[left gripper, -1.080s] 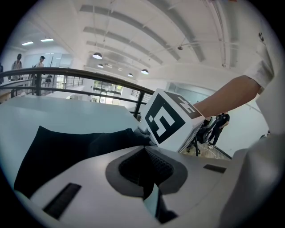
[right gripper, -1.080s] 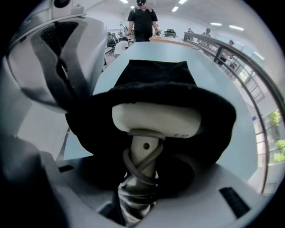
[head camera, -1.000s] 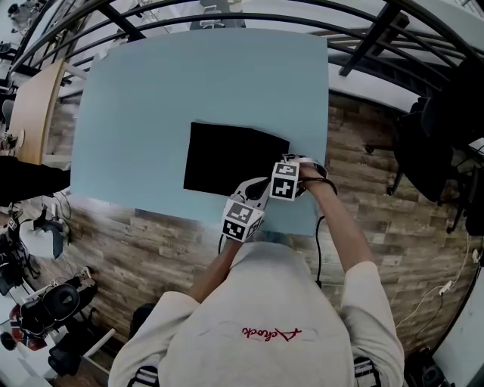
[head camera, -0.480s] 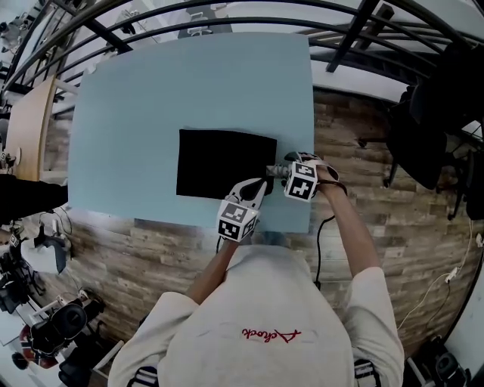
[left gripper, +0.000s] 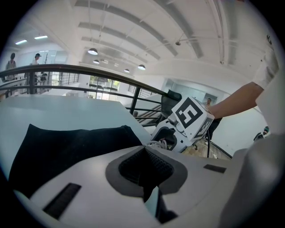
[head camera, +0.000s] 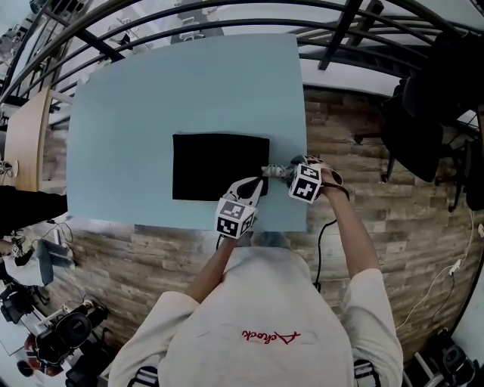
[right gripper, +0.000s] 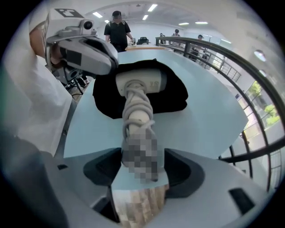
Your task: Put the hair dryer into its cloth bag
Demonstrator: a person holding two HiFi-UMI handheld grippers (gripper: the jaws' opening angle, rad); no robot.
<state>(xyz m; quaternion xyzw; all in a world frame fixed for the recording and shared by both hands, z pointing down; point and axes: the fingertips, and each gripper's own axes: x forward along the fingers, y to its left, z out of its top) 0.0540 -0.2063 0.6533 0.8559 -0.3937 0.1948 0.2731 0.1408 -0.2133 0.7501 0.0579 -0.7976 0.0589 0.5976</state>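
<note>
Lying flat on the light blue table, the black cloth bag sat just left of the middle of the head view, with its open end toward the frame's right. The white hair dryer was partly inside. In the right gripper view its body showed in the bag's mouth at upper centre. Its handle, wrapped in the pale cord, stuck out over the table toward the camera.

The right gripper pointed steeply down at that protruding end. Its jaws had just been opening and stood wide. The cord-wrapped end lay between them, and the pads flanked it closely without visibly pressing on it. In the head view this gripper was just right of the bag's right edge, near the table's right-hand edge.

The left gripper was at the bag's lower right corner in the head view, just beside the right one. Its jaws were closed together, the dark pads meeting. In the left gripper view the bag's cloth ran up to them from the left, but whether a fold was pinched could not be told.

Beyond the table a wooden floor showed at right and below, and a dark curved railing crossed the top of the head view.
</note>
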